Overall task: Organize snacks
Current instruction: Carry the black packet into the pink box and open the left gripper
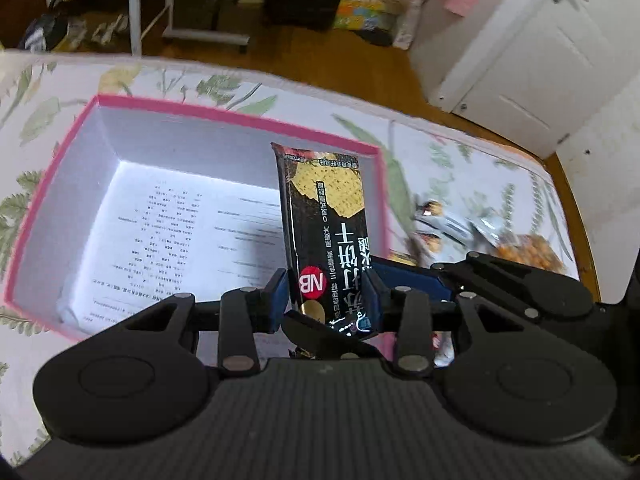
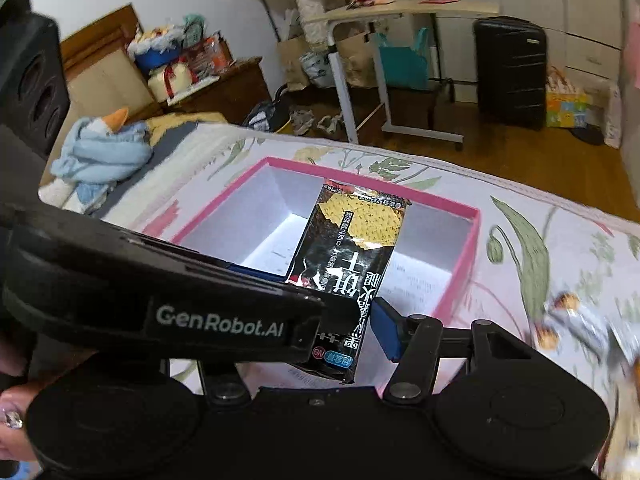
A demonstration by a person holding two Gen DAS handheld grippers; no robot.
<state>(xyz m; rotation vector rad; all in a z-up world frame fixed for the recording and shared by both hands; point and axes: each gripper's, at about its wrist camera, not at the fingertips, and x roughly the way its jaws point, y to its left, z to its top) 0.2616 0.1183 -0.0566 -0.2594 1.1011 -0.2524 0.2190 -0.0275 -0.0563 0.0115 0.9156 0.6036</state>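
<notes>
My left gripper (image 1: 326, 290) is shut on a black cracker packet (image 1: 326, 216), held upright over the right part of a pink-rimmed white box (image 1: 52, 160) on a floral bedspread. My right gripper (image 2: 340, 316) is shut on a second black cracker packet (image 2: 356, 240), held above the same pink box (image 2: 468, 256). The left gripper's black body crosses the lower left of the right wrist view and hides the right gripper's left finger. A printed sheet lies on the box floor.
More loose snack packets (image 1: 480, 236) lie blurred on the bedspread right of the box; they also show in the right wrist view (image 2: 580, 320). A blue cloth bundle (image 2: 104, 152) lies at the far left. Beyond the bed are wooden floor, a rolling table (image 2: 400, 16) and a suitcase (image 2: 510, 72).
</notes>
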